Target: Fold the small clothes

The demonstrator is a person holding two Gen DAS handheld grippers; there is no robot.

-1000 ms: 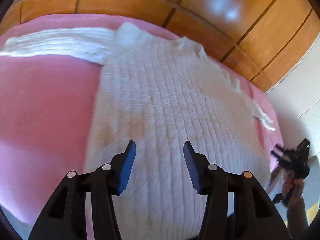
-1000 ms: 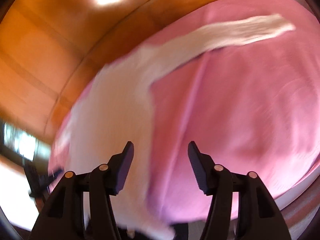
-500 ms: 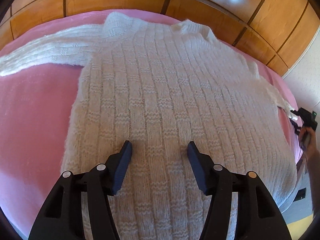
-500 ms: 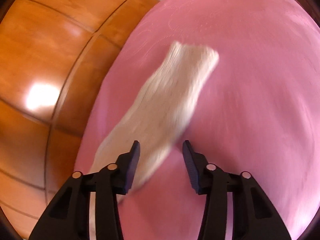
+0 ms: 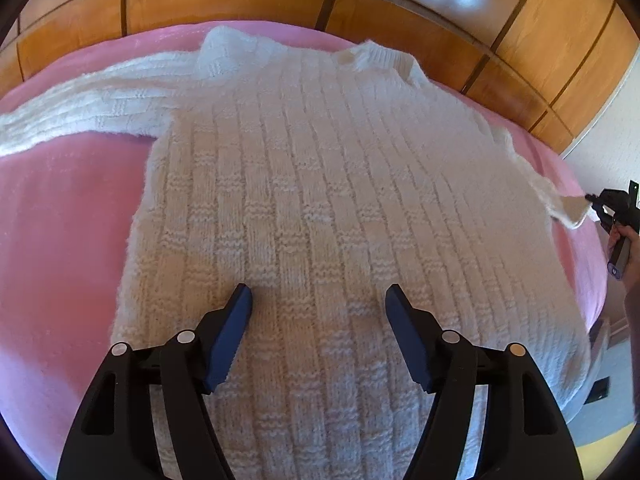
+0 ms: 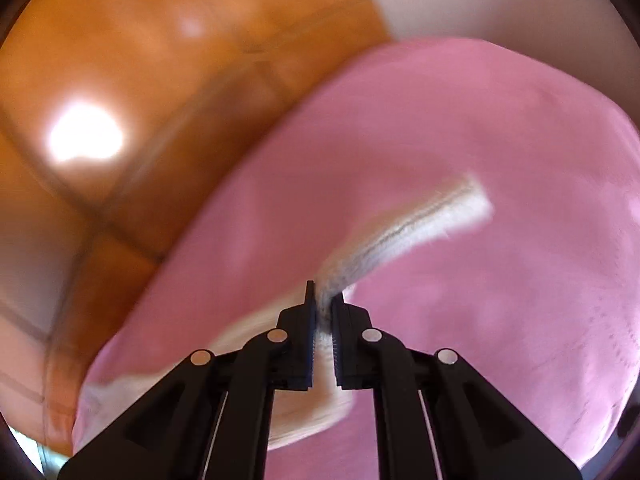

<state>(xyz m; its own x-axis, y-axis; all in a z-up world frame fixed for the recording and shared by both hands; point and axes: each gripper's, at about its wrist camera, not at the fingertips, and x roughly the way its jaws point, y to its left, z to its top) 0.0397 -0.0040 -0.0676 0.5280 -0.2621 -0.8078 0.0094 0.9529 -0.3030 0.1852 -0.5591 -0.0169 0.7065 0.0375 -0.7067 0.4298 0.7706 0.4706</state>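
Across the pink bed [image 5: 60, 240] a white knit sweater [image 5: 320, 200] lies flat, collar toward the wooden panelling [image 5: 400, 4], one sleeve stretched out to the left. Above its lower body the left tool [image 5: 319, 300] hangs with jaws opening, nothing between them. The right tool [image 6: 325, 312] is clamped on what seems, through blur, the other sleeve's cuff [image 6: 440, 216], lifted off the bed.

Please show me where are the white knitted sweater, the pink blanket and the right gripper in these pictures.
white knitted sweater [image 5: 320, 208]: left wrist view, middle of its body.
pink blanket [image 5: 60, 240]: left wrist view, bare part left of the sweater.
right gripper [image 6: 323, 312]: right wrist view, between its fingertips, clamped on the sleeve.
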